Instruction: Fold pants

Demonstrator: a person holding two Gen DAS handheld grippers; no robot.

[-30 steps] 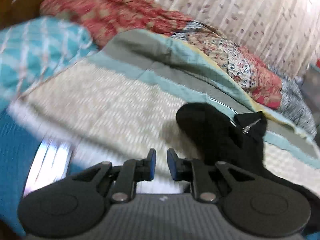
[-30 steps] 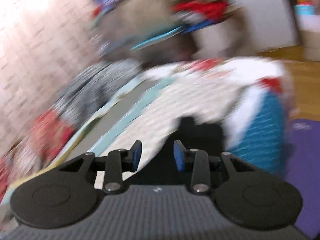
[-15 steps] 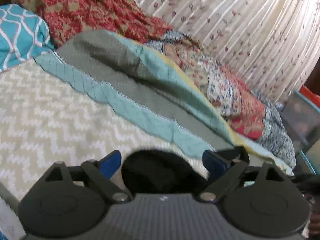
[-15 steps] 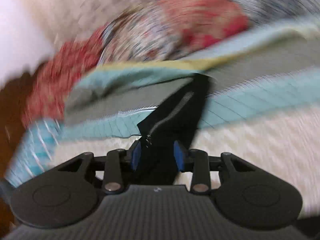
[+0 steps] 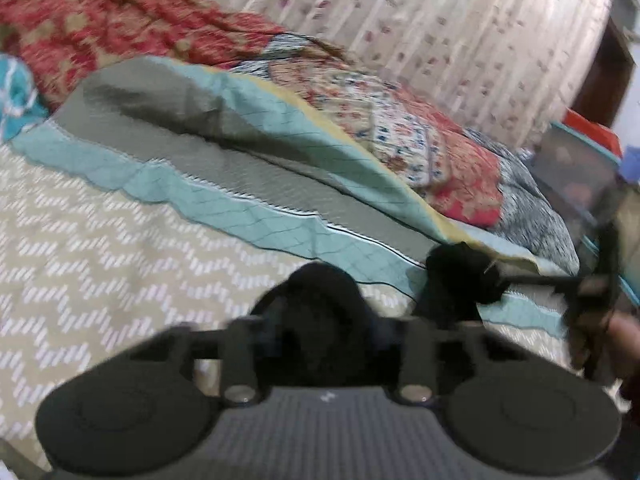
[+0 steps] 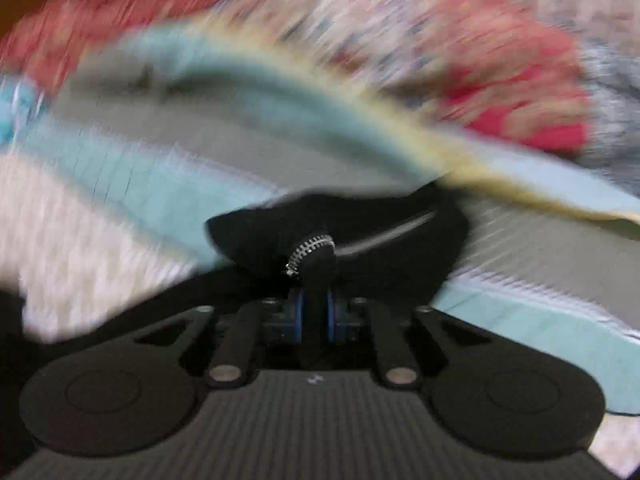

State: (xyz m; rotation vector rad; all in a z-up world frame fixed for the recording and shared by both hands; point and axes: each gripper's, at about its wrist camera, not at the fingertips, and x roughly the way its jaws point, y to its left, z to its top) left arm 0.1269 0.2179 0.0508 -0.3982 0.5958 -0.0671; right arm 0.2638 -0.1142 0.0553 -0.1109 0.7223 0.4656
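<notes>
Tightly, right gripper [image 6: 314, 314] pinches black pants [image 6: 360, 232].

You see black pants [image 5: 320, 308] with a silver zipper [image 6: 308, 254] at lower centre. The bed cover [image 5: 80, 240] at left is beige with white chevrons and teal and grey bands. The quilt [image 5: 132, 20], upper left, is red-floral. The right tool's pads [image 6: 298, 314] are blue.

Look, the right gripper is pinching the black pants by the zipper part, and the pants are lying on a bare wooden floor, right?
Not quite. The right gripper is pinching the black pants by the zipper, but they lie on a bed, not a wooden floor: the left wrist view shows the cream zigzag bedspread beneath them.
</notes>
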